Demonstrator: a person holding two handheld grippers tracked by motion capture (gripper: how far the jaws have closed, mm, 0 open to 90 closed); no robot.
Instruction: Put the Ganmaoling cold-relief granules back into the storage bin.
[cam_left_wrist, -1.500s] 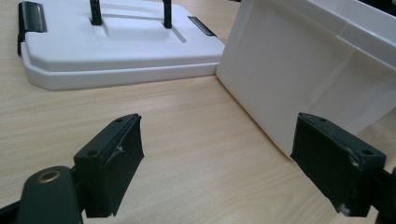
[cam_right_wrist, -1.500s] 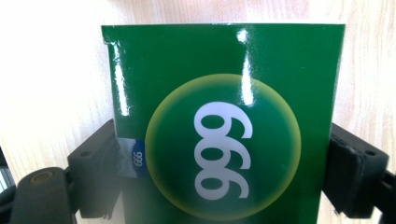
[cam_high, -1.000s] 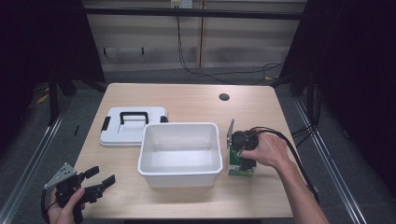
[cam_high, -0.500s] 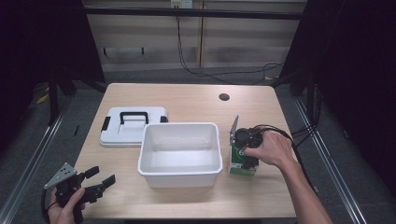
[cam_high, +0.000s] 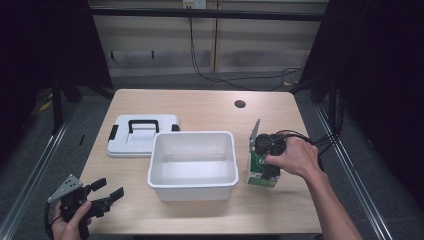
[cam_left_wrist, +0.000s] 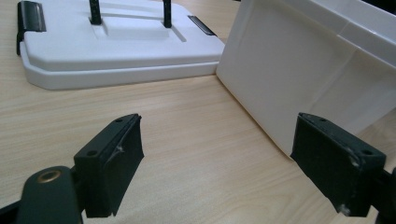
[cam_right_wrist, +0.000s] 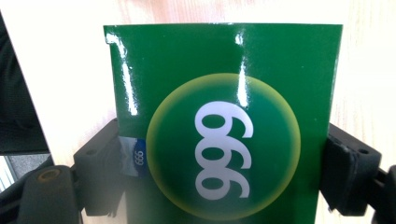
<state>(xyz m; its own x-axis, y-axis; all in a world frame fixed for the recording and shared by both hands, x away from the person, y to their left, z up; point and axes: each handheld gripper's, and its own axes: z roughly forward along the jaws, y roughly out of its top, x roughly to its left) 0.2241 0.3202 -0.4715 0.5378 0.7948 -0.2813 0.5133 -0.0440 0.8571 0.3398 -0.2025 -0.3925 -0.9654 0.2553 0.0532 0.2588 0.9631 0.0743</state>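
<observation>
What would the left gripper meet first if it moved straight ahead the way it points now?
Probably the white bin: its near corner lies ahead between the open jaws of the left gripper, to the right. The lid lies farther off to the left. Depth is hard to judge.

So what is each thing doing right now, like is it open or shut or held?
White bin: open on top, nothing inside, upright on the table.
White lid: off the bin, lying flat beside it, handle up.
Green box: standing right of the bin, clamped.
Right hand-held gripper: shut on the green box.
Left hand-held gripper: open, holding nothing.
</observation>
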